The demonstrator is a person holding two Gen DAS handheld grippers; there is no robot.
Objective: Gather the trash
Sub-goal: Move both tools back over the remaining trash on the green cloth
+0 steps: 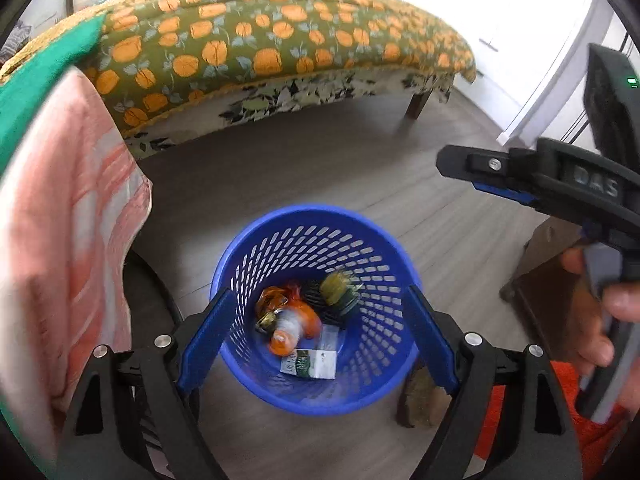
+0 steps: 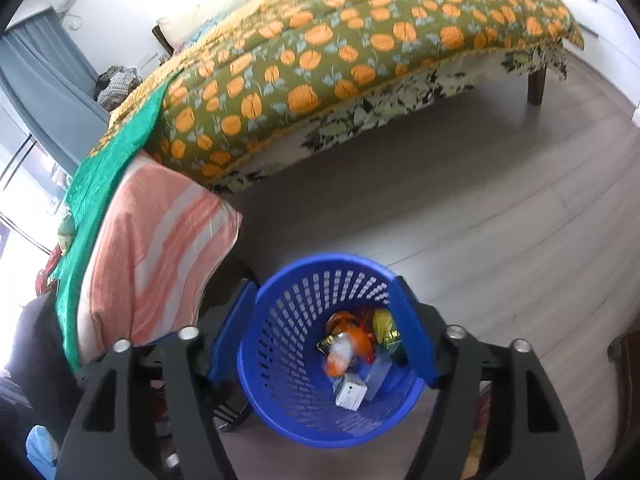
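A: What colour is the basket (image 1: 316, 236)?
B: Blue, its wall full of small slots. Inside lie an orange bottle (image 1: 294, 322), a white and green box (image 1: 310, 362) and a yellow-green wrapper (image 1: 335, 289).
A: And the bed cover (image 1: 256, 36)?
B: Olive green, printed with orange fruit and pale blue leaves. Beside it hang a plain green cloth (image 2: 108, 176) and a cloth striped salmon and white (image 2: 160, 248).
A: The floor (image 2: 480, 208)?
B: Grey.

I see a grey wood floor (image 1: 304, 168) carrying the blue basket (image 1: 256, 380) near me, and the bed (image 2: 360, 52) standing farther off.
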